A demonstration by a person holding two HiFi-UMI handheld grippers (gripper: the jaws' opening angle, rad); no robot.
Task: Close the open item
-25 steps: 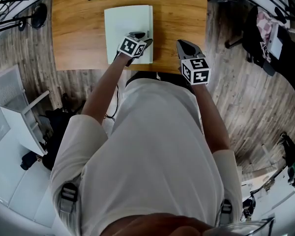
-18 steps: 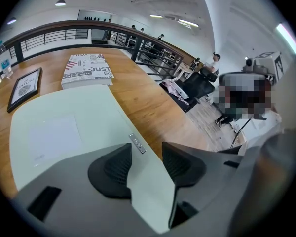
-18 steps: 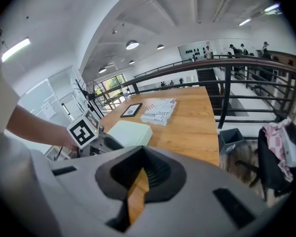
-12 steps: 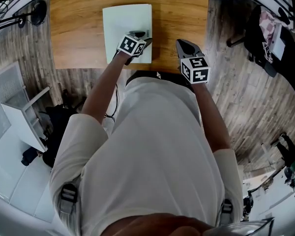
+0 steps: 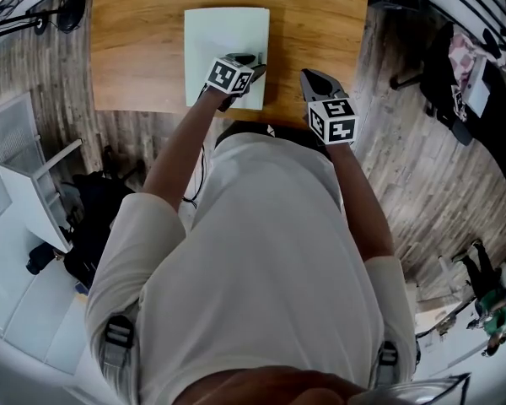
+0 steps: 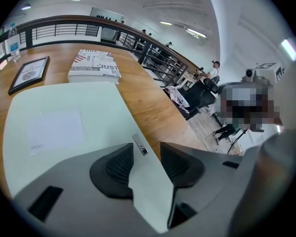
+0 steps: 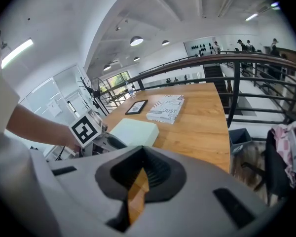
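Now left hand-held gripper (image 6: 147, 148) apart, just narrowing, over green case (image 6: 64, 117) edge; right hand-held gripper (image 7: 143, 157) closed.

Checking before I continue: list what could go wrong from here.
On the left gripper the jaws have just been closing, with the right edge of the pale green case between them but not clamped: they might catch and lift it. The case lies close to the near edge of the table; a pull might slide it off.

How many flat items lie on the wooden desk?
3: pale green case nearest the person; framed picture beyond it, left; printed booklet beyond it, right. Others may sit off-frame.
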